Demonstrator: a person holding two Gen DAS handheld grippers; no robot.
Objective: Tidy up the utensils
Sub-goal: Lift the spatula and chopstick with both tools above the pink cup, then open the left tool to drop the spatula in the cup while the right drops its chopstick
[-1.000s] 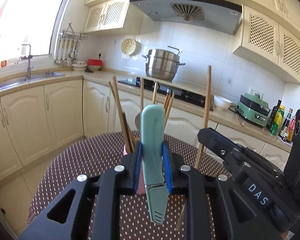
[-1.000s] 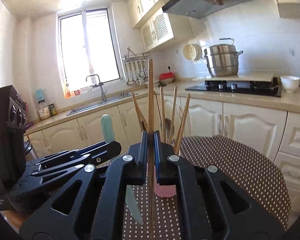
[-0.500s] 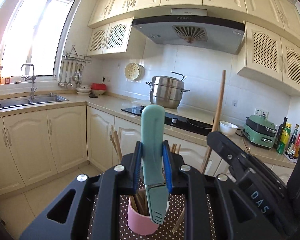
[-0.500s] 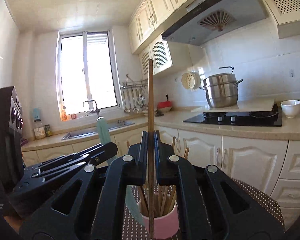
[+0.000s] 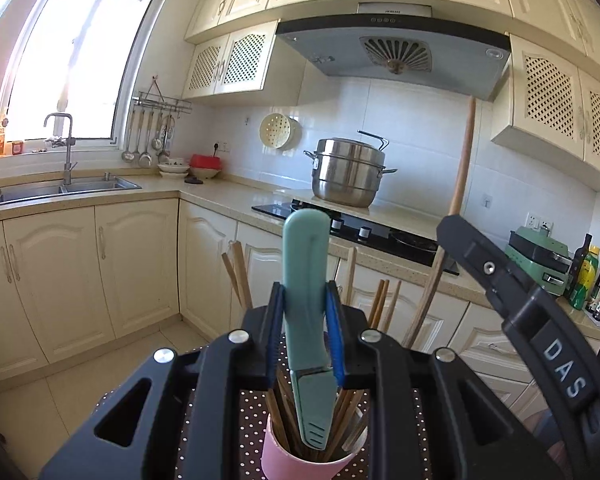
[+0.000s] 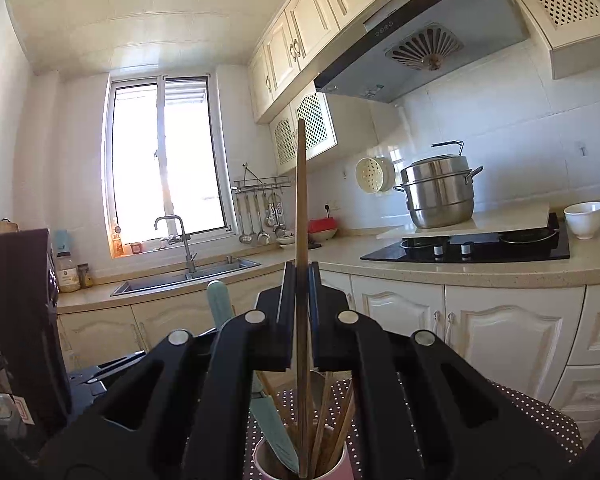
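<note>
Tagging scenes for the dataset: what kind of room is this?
A home kitchen: a range hood over a cooktop with a steel steamer pot, and a sink under the window.

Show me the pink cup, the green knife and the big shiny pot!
pink cup (image 5: 300, 464), left wrist view, front wall under the rim.
green knife (image 5: 305, 264), left wrist view, handle.
big shiny pot (image 6: 440, 196), right wrist view, steel side.
</note>
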